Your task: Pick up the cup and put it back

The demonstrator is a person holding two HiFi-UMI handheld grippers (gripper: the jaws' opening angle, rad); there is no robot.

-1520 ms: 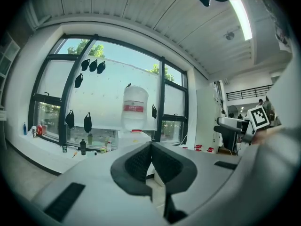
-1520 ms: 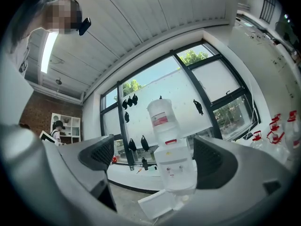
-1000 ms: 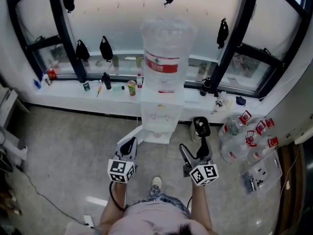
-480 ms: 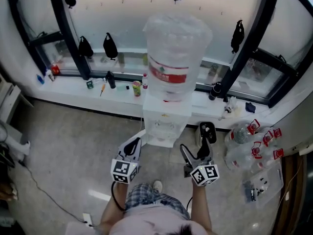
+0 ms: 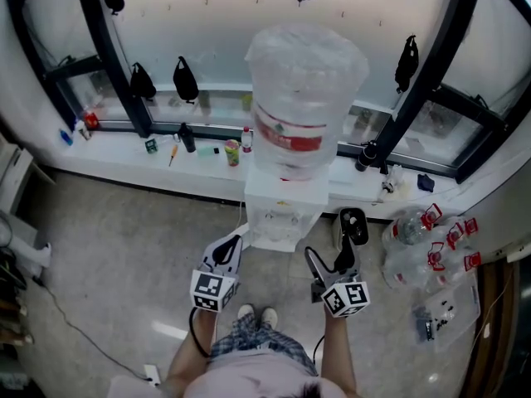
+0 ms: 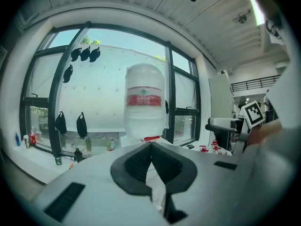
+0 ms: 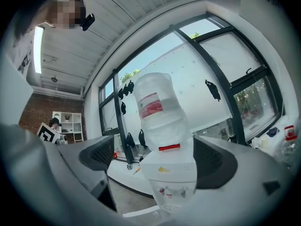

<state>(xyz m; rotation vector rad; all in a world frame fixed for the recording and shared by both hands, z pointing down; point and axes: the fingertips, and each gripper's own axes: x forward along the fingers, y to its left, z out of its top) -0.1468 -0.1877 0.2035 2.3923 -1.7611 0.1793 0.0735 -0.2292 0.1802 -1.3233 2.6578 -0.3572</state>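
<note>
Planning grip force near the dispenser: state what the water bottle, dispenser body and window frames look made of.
Water bottle: translucent plastic, probably; the bright window shows through its glossy wall.
Dispenser body: white, smooth, likely moulded plastic; painted metal is possible.
Window frames: dark, slim, satin bars, probably painted metal.

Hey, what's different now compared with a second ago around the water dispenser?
The person has stepped closer to the white water dispenser with its clear bottle, which now looms larger in the head view. Nothing was gripped or released. The left gripper stays shut and the right gripper open, both empty.
</note>
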